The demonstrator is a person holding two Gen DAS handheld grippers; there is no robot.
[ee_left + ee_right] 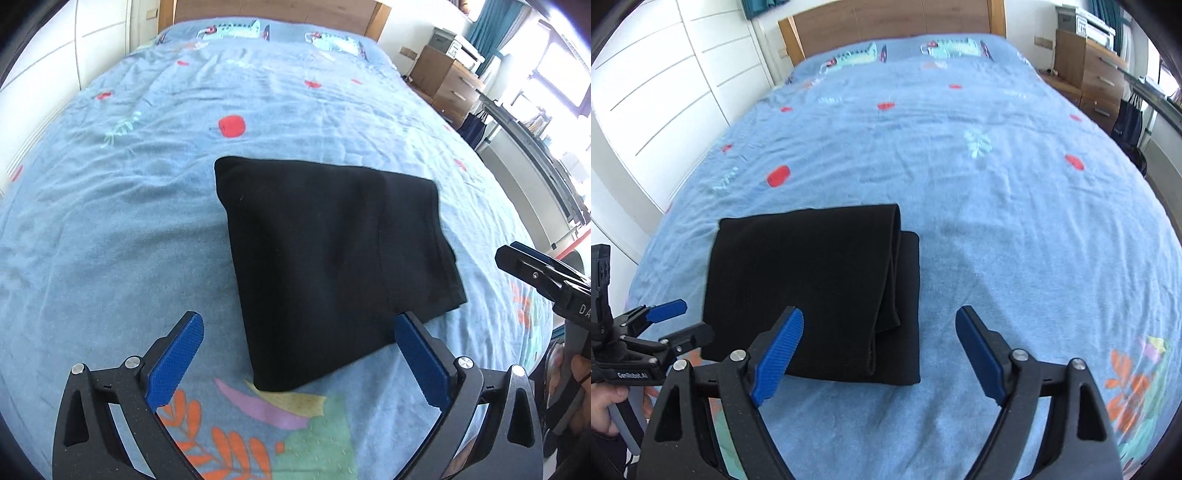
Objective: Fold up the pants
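Left wrist view: 1 pair of black pants [325, 258], folded into a flat multi-layer rectangle, lies on a blue bedspread [129, 221] w/ red apple prints. 2 tongs, left tongs [299, 341] and right tongs [879, 332], both spread wide, nothing between pads, near the pants' front edge.

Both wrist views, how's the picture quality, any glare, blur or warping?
Left wrist view: window glare blows out the upper right; fisheye bulges the blue printed bedspread. Right wrist view: even light, slight blur toward the wooden headboard; the folded black pants show little detail.
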